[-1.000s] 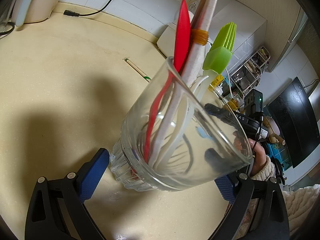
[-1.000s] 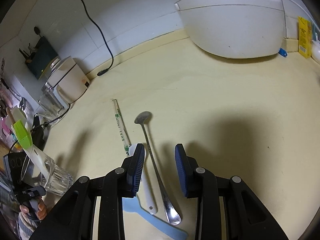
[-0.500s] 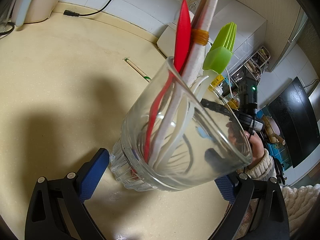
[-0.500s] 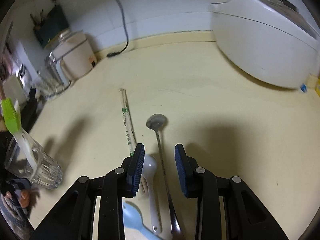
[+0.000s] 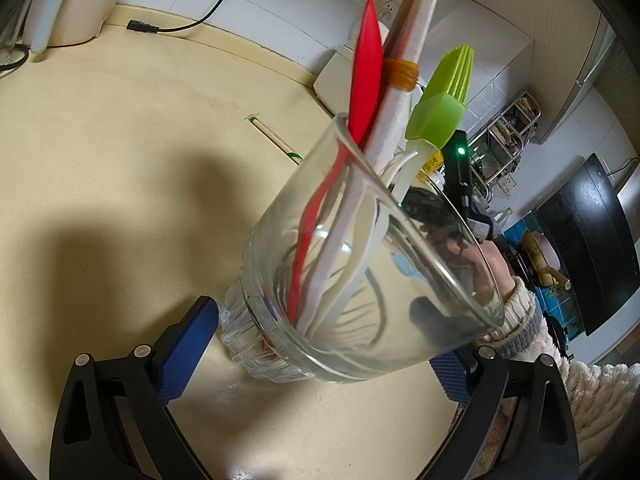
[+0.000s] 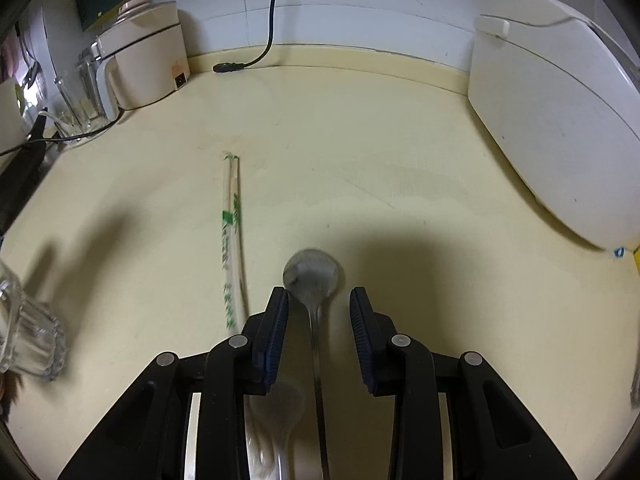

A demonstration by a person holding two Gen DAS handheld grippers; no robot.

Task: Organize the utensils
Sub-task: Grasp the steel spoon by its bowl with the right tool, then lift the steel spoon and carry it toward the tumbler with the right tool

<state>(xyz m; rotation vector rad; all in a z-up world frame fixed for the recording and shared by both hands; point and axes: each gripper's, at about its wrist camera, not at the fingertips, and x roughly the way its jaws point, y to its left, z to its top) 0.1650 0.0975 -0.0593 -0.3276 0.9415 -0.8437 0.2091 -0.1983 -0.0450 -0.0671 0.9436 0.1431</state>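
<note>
A clear glass cup point(image 5: 360, 288) stands on the beige counter between the wide-apart fingers of my left gripper point(image 5: 320, 340); whether the pads touch it is unclear. It holds a red spatula point(image 5: 364, 68), a white speckled utensil point(image 5: 404, 72) and a green silicone brush point(image 5: 444, 96). My right gripper point(image 6: 319, 300) is open, its fingers either side of a metal spoon point(image 6: 314, 276) lying on the counter. A white spoon point(image 6: 276, 404) lies under its left finger. Wrapped chopsticks point(image 6: 232, 232) lie to the left. The cup shows at the left edge of the right wrist view point(image 6: 28, 336).
A white rice cooker point(image 6: 552, 120) stands at the right. A beige appliance point(image 6: 140, 56) with glass jars sits at the back left. A black power cord point(image 6: 264, 40) ends near the wall. The chopsticks also show in the left wrist view point(image 5: 276, 138).
My right gripper has swung and moved forward so the metal spoon now lies between its fingers. The left gripper and cup have not moved.
</note>
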